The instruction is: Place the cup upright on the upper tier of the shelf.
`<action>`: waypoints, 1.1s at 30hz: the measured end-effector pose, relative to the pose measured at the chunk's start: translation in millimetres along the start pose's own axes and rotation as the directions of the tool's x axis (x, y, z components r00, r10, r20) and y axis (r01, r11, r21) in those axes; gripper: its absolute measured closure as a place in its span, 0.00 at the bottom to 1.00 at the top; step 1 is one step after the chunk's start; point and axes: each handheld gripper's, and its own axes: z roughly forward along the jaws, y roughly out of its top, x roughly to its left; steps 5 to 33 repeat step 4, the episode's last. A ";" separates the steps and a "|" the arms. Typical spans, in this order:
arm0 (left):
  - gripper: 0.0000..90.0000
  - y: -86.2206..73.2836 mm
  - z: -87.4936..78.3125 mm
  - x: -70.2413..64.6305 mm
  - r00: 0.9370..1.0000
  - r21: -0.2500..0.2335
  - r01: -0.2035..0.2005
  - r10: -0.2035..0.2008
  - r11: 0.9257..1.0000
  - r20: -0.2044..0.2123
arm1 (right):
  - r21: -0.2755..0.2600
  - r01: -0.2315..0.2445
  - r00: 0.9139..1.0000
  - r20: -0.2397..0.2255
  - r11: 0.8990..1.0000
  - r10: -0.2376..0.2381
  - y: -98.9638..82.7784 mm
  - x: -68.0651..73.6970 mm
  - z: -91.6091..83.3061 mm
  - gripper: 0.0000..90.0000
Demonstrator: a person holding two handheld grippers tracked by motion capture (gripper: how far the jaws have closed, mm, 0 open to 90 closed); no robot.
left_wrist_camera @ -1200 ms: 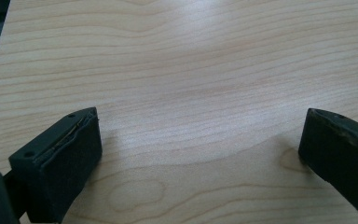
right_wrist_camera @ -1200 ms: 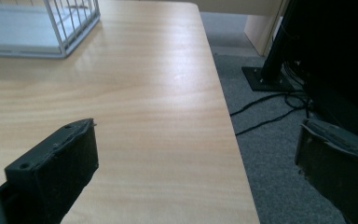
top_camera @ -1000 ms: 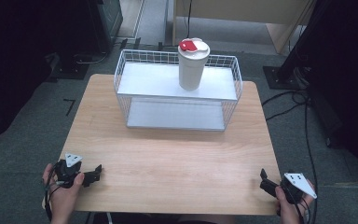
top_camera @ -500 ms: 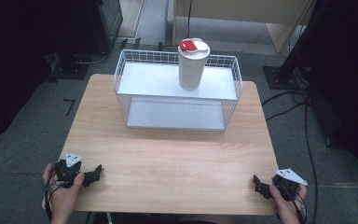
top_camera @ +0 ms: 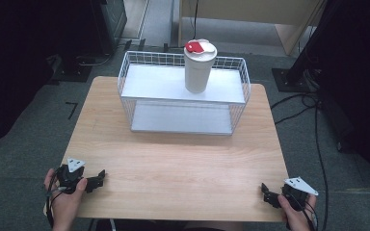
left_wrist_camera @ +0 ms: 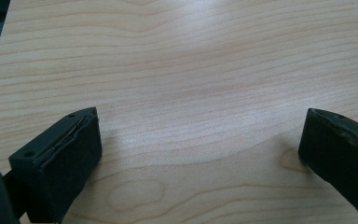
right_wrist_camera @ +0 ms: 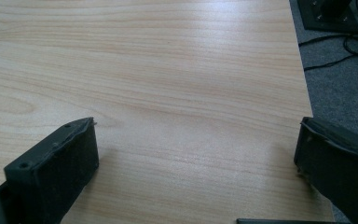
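Meanwhile the right gripper [top_camera: 268,194], spread like the left gripper [top_camera: 98,180], has edged leftward.

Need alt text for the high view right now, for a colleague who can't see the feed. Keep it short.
A white cup with a red-marked lid stands on the top shelf of a white wire rack at the far side of a wooden table. At the near edge, two hands each hold a black tool, left tool and right tool, jaws open, holding nothing.
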 end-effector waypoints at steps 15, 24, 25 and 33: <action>0.00 0.0 0.0 0.0 1.000 0.000 0.000 0.000 1.000 0.000 | 0.000 0.001 1.000 0.002 1.000 -0.001 -0.3 0.1 -0.3 0.00; 0.00 0.0 0.0 0.0 1.000 0.000 0.000 0.000 1.000 0.000 | 0.000 0.001 1.000 0.002 1.000 -0.001 -0.3 0.1 -0.3 0.00; 0.00 0.0 0.0 0.0 1.000 0.000 0.000 0.000 1.000 0.000 | 0.000 0.001 1.000 0.002 1.000 -0.001 -0.3 0.1 -0.3 0.00; 0.00 0.0 0.0 0.0 1.000 0.000 0.000 0.000 1.000 0.000 | 0.000 0.001 1.000 0.002 1.000 -0.001 -0.3 0.1 -0.3 0.00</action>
